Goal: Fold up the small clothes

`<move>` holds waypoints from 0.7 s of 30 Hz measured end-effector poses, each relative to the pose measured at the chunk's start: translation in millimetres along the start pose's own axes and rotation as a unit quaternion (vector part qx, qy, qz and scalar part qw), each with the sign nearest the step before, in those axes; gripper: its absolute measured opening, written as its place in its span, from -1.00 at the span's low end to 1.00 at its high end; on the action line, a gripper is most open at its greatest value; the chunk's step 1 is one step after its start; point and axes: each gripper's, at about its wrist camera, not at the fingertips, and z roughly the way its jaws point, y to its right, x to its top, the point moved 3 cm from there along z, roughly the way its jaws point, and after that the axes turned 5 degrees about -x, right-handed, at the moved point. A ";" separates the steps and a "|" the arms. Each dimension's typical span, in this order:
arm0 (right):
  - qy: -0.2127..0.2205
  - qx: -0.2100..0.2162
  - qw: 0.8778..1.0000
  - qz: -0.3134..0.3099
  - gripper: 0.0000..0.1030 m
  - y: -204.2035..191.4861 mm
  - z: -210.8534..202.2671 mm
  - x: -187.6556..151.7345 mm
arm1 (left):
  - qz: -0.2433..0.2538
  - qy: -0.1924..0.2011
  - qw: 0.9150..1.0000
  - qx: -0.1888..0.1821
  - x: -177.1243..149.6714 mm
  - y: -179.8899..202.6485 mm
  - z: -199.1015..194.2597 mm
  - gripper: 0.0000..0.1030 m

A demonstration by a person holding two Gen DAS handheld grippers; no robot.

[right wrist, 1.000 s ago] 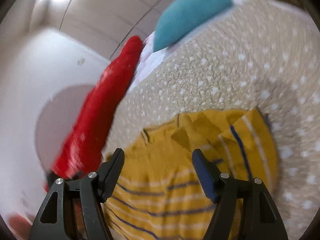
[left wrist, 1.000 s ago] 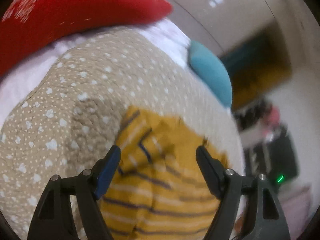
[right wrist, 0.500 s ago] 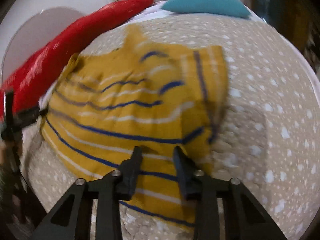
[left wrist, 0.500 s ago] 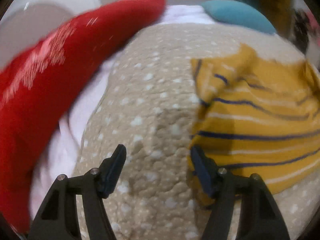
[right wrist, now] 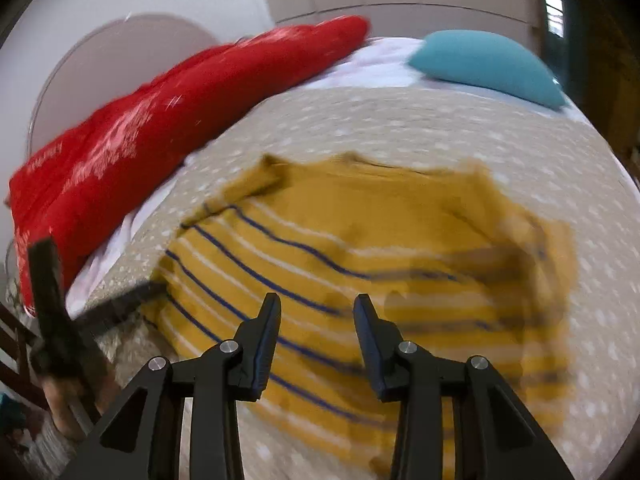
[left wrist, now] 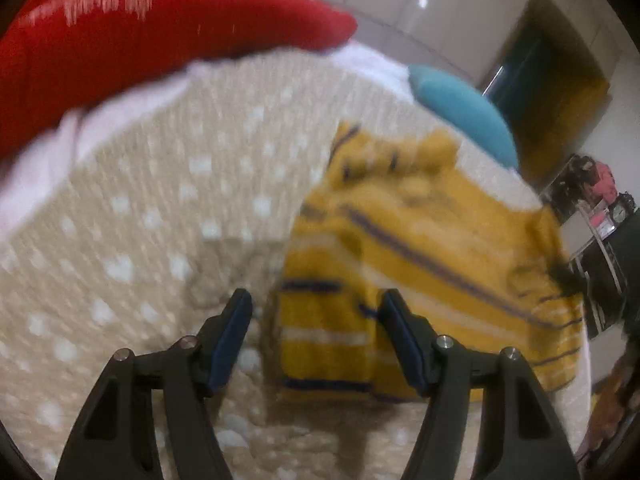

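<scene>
1. Jaws: the left gripper (left wrist: 316, 336) stands wide apart and grips nothing; the near left corner of the shirt (left wrist: 420, 280) lies between and beyond its tips, and whether the right-hand tip touches cloth is too blurred to tell.
2. The right gripper (right wrist: 316, 336) is parted about halfway, released and empty, hanging over the shirt's (right wrist: 360, 280) lower striped part; I cannot tell whether it brushes the fabric.
3. Where the shirt is: on the dotted bedspread (left wrist: 140, 220), spread out with its hem toward the grippers. In the left view it fills the 1-to-4 o'clock part of the picture; in the right view it sits at centre, reaching toward 3 o'clock.
4. A red pillow (right wrist: 160, 140) lies along the bed's far edge at 10 o'clock, a teal pillow (right wrist: 484, 64) at 1 o'clock; both are well apart from the shirt.
5. Risk, as I judge it: both views are smeared, so a closing pinch could land off the hem and catch the quilted bedspread with the cloth, dragging the cover up into the fold.
6. Another: the shirt's right side looks rumpled and doubled over. Folding over that would lock in a crooked edge.
7. A third: pinching only the top layer at the corner would let the lower layer slide out and skew the fold.
</scene>
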 end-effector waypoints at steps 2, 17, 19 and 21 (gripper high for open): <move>-0.013 0.003 1.000 -0.023 -0.29 -27.5 29.3 17.1 | 0.007 0.012 1.000 -0.008 -0.3 2.9 -4.8 0.30; -0.076 -0.111 0.984 -0.115 -0.20 -114.3 190.3 126.2 | 0.001 0.025 0.999 -0.048 -4.4 -0.8 -11.2 0.43; -0.055 -0.084 0.991 -0.089 -0.19 -106.7 165.4 126.5 | 0.000 0.025 0.999 -0.049 -4.1 -0.9 -10.4 0.43; -0.041 -0.062 0.994 -0.074 -0.07 -92.9 133.9 118.3 | -0.001 0.025 0.998 -0.049 -4.0 -1.0 -10.7 0.43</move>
